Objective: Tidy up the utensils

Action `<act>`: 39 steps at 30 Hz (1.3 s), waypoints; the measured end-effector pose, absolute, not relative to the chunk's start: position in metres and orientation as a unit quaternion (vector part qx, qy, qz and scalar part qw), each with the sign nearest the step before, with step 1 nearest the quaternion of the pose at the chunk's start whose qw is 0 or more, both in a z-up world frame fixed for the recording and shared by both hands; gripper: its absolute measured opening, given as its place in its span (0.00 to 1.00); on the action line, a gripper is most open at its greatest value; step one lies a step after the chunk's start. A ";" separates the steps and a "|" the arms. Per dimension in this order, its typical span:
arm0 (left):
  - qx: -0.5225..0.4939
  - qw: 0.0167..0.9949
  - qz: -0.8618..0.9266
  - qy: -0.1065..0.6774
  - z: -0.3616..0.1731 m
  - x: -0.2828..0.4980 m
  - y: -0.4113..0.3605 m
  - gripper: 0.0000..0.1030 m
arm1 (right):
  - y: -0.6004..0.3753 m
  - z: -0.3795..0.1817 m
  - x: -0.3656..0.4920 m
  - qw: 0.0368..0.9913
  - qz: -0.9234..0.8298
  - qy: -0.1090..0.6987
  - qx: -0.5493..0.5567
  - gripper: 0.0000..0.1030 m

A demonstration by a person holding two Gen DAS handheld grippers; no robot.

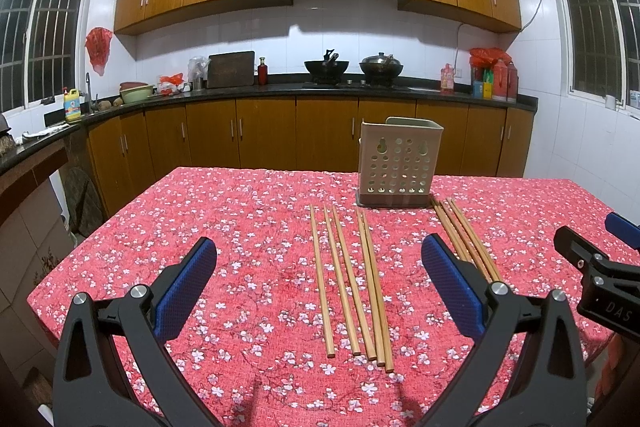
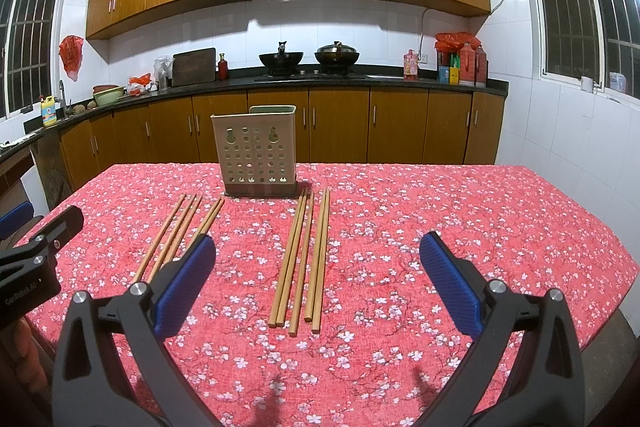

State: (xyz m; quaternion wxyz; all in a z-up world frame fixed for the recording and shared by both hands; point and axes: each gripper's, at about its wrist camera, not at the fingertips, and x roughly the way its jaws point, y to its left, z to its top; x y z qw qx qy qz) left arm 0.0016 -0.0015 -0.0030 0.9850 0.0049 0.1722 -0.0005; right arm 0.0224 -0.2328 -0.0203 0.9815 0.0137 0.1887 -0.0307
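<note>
Two groups of wooden chopsticks lie on the red floral tablecloth in front of a beige perforated utensil holder [image 1: 396,163], which also shows in the right wrist view [image 2: 258,155]. The left group [image 1: 350,283] lies between my left gripper's fingers; it also shows in the right wrist view [image 2: 176,235]. The right group [image 2: 304,259] lies between my right gripper's fingers and shows partly in the left wrist view [image 1: 468,235]. My left gripper [image 1: 320,255] is open and empty above the table. My right gripper [image 2: 318,255] is open and empty too.
The table's far edge [image 2: 320,165] lies just behind the holder. Wooden kitchen cabinets and a dark counter with woks [image 1: 352,67] stand beyond. The right gripper's body [image 1: 600,275] shows at the right edge of the left wrist view.
</note>
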 end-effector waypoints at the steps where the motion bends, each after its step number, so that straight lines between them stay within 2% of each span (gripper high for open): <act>1: 0.005 0.985 0.000 0.173 -0.003 0.002 -0.001 0.98 | -0.233 -0.020 0.023 0.981 -0.031 0.189 0.014 0.96; 7: -0.001 0.977 0.018 0.211 -0.016 0.021 0.009 0.98 | -0.247 -0.024 0.039 0.976 -0.034 0.211 0.032 0.96; 13: -0.024 0.961 0.040 0.273 -0.029 0.050 0.030 0.98 | -0.268 -0.037 0.074 0.958 -0.047 0.274 0.071 0.96; 16: -0.031 0.954 0.042 0.296 -0.035 0.063 0.038 0.98 | -0.276 -0.049 0.098 0.944 -0.054 0.314 0.080 0.80; 21: -0.041 0.944 0.034 0.327 -0.042 0.079 0.044 0.98 | -0.276 -0.071 0.134 0.919 -0.028 0.381 0.094 0.48; 24: -0.050 0.937 0.024 0.345 -0.048 0.091 0.046 0.98 | -0.273 -0.080 0.150 0.911 -0.019 0.402 0.092 0.33; 30: -0.065 0.929 0.009 0.365 -0.053 0.104 0.051 0.97 | -0.268 -0.095 0.171 0.895 -0.008 0.437 0.089 0.20; 35: -0.062 0.922 -0.009 0.382 -0.059 0.113 0.048 0.73 | -0.264 -0.100 0.176 0.896 0.000 0.438 0.081 0.15; 37: -0.061 0.918 -0.022 0.392 -0.063 0.116 0.045 0.66 | -0.262 -0.101 0.175 0.898 -0.005 0.435 0.067 0.08; 39: -0.061 0.914 -0.031 0.399 -0.066 0.119 0.043 0.59 | -0.266 -0.102 0.178 0.900 -0.021 0.431 0.061 0.08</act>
